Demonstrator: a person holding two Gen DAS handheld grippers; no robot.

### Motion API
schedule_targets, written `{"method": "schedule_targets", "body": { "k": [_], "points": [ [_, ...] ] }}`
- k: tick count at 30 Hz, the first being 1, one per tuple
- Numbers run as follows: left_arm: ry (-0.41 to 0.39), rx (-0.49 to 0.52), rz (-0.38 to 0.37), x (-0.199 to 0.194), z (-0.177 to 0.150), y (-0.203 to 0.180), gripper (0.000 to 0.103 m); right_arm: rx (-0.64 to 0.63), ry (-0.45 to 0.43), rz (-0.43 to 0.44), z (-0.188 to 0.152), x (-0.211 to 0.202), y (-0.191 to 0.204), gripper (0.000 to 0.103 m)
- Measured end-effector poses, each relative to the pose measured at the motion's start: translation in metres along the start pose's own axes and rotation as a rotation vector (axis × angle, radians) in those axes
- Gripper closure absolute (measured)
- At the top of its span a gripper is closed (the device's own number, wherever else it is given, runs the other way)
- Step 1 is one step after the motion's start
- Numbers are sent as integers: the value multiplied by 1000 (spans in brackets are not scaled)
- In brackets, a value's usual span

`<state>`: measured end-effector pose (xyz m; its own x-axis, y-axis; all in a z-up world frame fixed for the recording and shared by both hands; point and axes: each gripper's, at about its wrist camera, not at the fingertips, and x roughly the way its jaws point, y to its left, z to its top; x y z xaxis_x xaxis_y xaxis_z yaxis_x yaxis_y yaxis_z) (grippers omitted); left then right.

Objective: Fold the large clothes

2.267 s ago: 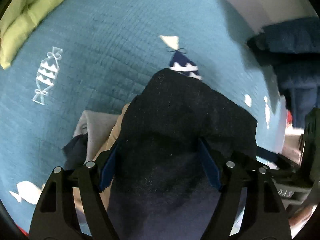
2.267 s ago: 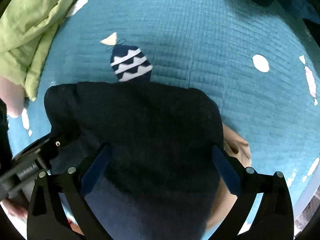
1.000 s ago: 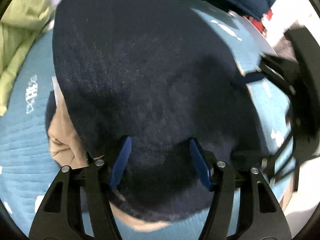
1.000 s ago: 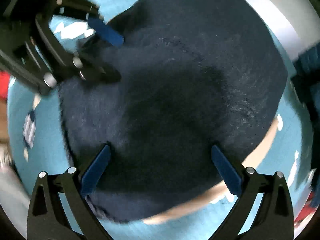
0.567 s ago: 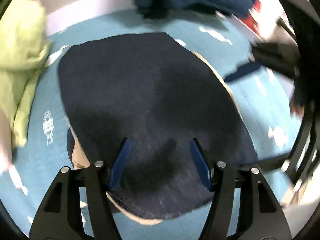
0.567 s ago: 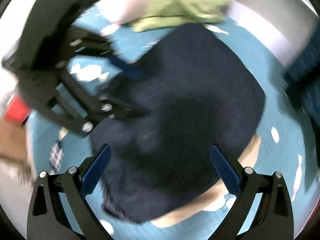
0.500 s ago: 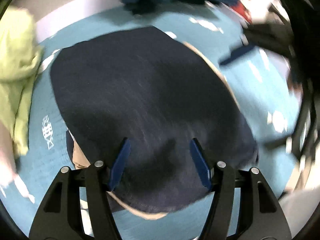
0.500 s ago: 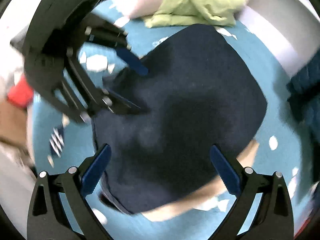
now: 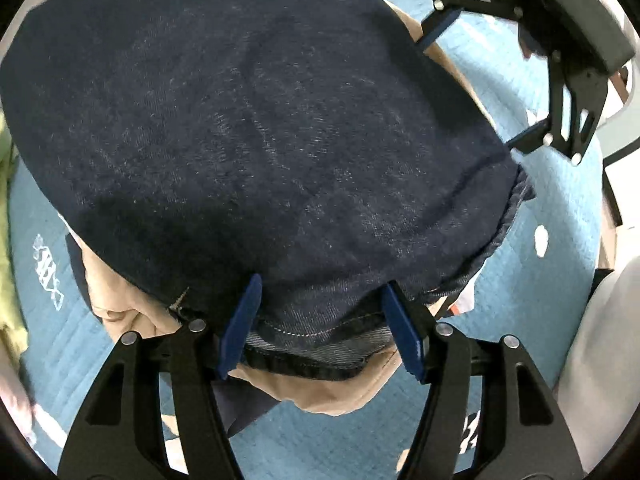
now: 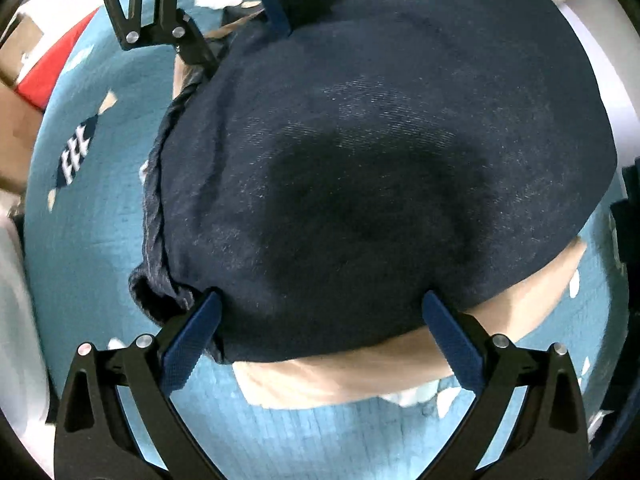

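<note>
Both of my tools are down low over the clothes. My left hand-held gripper [image 9: 320, 320] has its two blue pads spread apart, one on each side of the waistband edge of the dark blue denim garment [image 9: 256, 128]. It is not squeezing anything. My right hand-held gripper [image 10: 320, 336] is wide apart too, and its pads sit at the near edge of the same denim piece without pinching it.

That denim garment lies folded flat in a thick square. It rests on top of a tan folded cloth [image 10: 352, 376], which peeks out along the near side. Both sit on the teal quilted bed cover with little fish pictures [image 9: 560, 208].

I think this fold is mostly done, because the denim looks neat and no one is holding it. What may be left is patting it smooth or moving on to another piece. A light green cloth [image 9: 8, 264] lies at the left side, but I cannot tell if it needs folding.

Each tool points down at the pile from opposite sides, so each one shows up at the top of the other's view.
</note>
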<state>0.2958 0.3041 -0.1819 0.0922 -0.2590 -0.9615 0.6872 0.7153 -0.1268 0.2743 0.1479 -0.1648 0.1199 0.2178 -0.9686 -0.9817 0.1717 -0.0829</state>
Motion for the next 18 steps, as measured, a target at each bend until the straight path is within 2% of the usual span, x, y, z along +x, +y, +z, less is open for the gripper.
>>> {"method": "schedule_targets", "body": {
  "k": [3,6,8,9,11,13,15,16,18],
  "points": [
    [11,21,69,-17,1,-16,40,48,-7,20,-6,-21,0,7],
    [-50,86,72,-55,1,-30,40,101,-121,68,-10,-79,-20,11],
    [-102,85,64,-82,11,-21,39,140,-156,36,-6,-101,-44,11],
    [-115,90,96,-90,19,-15,39,124,-159,7,0,-110,-59,10],
    [-122,104,152,-99,36,-1,39,47,-140,-27,11,-110,-73,10],
    [-103,141,167,-99,55,20,39,-52,-73,-50,31,-99,-102,11],
    [-56,180,171,-94,70,37,39,-110,-17,-6,31,-87,-119,11],
    [-30,211,158,-90,77,45,39,-134,7,15,40,-77,-129,15],
    [17,253,193,-80,89,59,39,-164,38,5,57,-60,-140,16]
  ]
}}
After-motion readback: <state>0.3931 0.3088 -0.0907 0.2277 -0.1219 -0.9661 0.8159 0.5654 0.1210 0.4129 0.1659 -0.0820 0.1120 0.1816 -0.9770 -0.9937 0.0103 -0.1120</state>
